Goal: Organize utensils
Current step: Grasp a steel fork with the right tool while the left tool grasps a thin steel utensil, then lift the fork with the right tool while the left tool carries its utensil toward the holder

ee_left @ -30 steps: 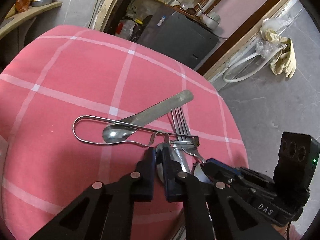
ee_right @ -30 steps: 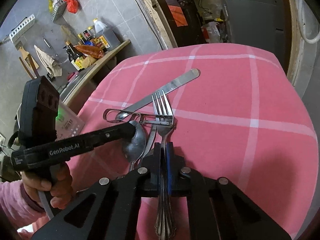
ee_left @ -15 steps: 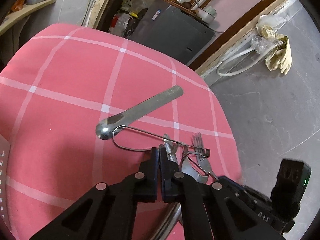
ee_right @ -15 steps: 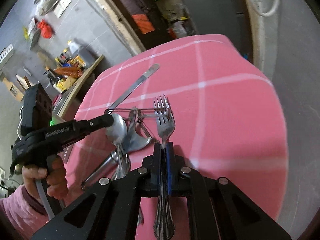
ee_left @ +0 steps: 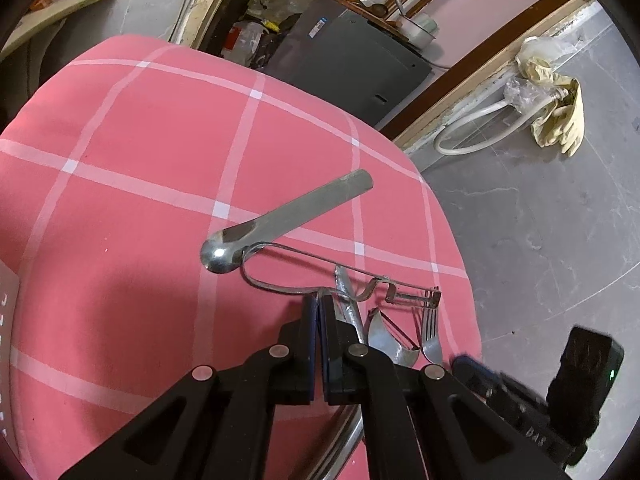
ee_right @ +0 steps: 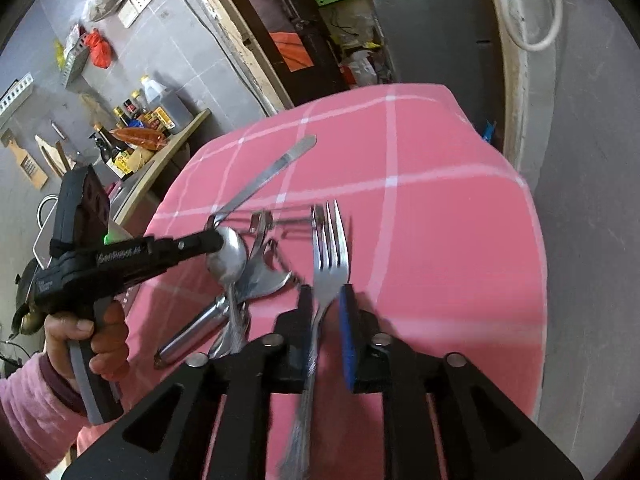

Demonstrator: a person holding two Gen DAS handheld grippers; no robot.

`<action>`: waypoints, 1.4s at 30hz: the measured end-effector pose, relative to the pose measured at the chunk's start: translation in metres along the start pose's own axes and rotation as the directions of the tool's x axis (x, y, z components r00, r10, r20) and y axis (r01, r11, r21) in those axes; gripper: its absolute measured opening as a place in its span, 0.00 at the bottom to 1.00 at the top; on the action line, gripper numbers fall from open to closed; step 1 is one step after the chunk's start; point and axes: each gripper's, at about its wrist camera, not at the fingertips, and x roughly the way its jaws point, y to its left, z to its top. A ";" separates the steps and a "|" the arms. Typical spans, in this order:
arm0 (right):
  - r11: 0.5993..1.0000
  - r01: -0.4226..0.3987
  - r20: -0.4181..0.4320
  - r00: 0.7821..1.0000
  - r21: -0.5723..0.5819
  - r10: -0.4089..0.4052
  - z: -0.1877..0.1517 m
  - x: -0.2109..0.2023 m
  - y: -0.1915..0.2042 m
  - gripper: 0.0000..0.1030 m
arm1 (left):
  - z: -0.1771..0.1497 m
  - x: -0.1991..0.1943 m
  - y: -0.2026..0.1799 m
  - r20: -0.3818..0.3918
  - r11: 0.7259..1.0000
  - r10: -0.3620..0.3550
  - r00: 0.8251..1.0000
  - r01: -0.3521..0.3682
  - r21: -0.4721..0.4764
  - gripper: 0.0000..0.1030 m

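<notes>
My left gripper is shut on the bowl of a steel spoon, seen from the right wrist view, over the near edge of the pink checked table. My right gripper has opened; the fork sits loose between its jaws, blurred. A flat-handled spoon lies on the cloth, its bowl touching a wire-frame peeler. More utensils are bunched beside the fork.
The table's right edge drops to a grey floor with a hose and gloves. A dark cabinet stands behind the table. A shelf of bottles is at the left.
My right gripper has opened around the fork, which it was clamping before. The left gripper stays shut on the spoon and both have shifted slightly over the table edge.
</notes>
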 end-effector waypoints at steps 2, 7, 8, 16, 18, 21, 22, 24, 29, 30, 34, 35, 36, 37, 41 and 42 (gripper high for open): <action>1.000 -0.009 -0.008 1.000 -0.027 0.009 0.010 0.007 -0.003 0.23 | 0.000 0.001 0.000 0.000 1.000 0.000 1.000 0.000 -0.001 0.02; 0.995 -0.065 -0.058 0.996 -0.073 0.061 0.029 0.028 -0.006 0.23 | 0.000 0.002 -0.001 0.006 1.000 0.006 1.000 -0.006 0.001 0.03; 0.993 -0.075 -0.066 0.995 -0.088 0.069 0.033 0.032 -0.006 0.23 | 0.000 0.002 -0.001 0.007 1.000 0.009 1.000 -0.009 0.003 0.03; 0.980 -0.171 -0.137 0.978 -0.100 0.157 0.048 0.052 -0.010 0.17 | 0.003 0.003 -0.005 0.003 1.000 0.021 1.000 -0.021 0.014 0.02; 0.981 -0.174 -0.151 0.976 -0.089 0.159 0.046 0.053 -0.011 0.13 | 0.004 0.003 -0.005 0.001 1.000 0.024 1.000 -0.025 0.020 0.02; 0.982 -0.177 -0.167 0.972 -0.064 0.164 0.039 0.048 -0.011 0.09 | 0.004 0.000 -0.008 0.002 0.999 0.026 1.000 -0.026 0.024 0.02; 0.983 -0.167 -0.166 0.974 -0.075 0.153 0.035 0.043 -0.008 0.08 | 0.003 -0.002 -0.009 0.003 0.999 0.025 1.000 -0.025 0.027 0.02; 0.984 -0.157 -0.152 0.978 -0.084 0.143 0.030 0.036 -0.004 0.06 | 0.003 -0.005 -0.013 0.004 0.999 0.018 1.000 -0.018 0.037 0.02; 0.990 -0.127 -0.111 0.987 -0.055 0.120 0.023 0.013 -0.003 0.03 | 0.002 -0.019 -0.027 0.016 0.996 0.013 1.000 -0.015 0.092 0.02; 0.992 -0.116 -0.100 0.989 -0.039 0.112 0.020 0.007 -0.004 0.03 | 0.001 -0.022 -0.030 0.019 0.994 0.014 1.000 -0.015 0.104 0.02; 0.997 -0.075 -0.081 0.994 0.021 0.077 0.012 -0.011 -0.008 0.03 | -0.002 -0.041 -0.042 0.038 0.987 0.006 0.999 -0.012 0.157 0.02; 0.997 -0.067 -0.091 0.993 0.039 0.070 0.008 -0.014 -0.008 0.03 | -0.003 -0.045 -0.044 0.039 0.986 0.003 0.999 -0.009 0.168 0.02; 0.997 -0.059 -0.102 0.993 0.058 0.065 0.004 -0.017 -0.007 0.03 | -0.004 -0.048 -0.046 0.037 0.984 0.000 0.999 -0.006 0.178 0.02; 0.996 -0.052 -0.119 0.991 0.073 0.060 0.000 -0.018 -0.007 0.03 | -0.006 -0.052 -0.049 0.034 0.982 -0.005 0.999 -0.001 0.191 0.02; 0.992 -0.032 -0.148 0.988 0.126 0.050 -0.020 -0.023 -0.003 0.03 | -0.014 -0.064 -0.057 0.020 0.973 -0.019 1.000 0.014 0.231 0.02; 0.990 -0.027 -0.147 0.988 0.140 0.048 -0.026 -0.025 -0.002 0.03 | -0.016 -0.066 -0.059 0.018 0.971 -0.021 1.000 0.016 0.238 0.02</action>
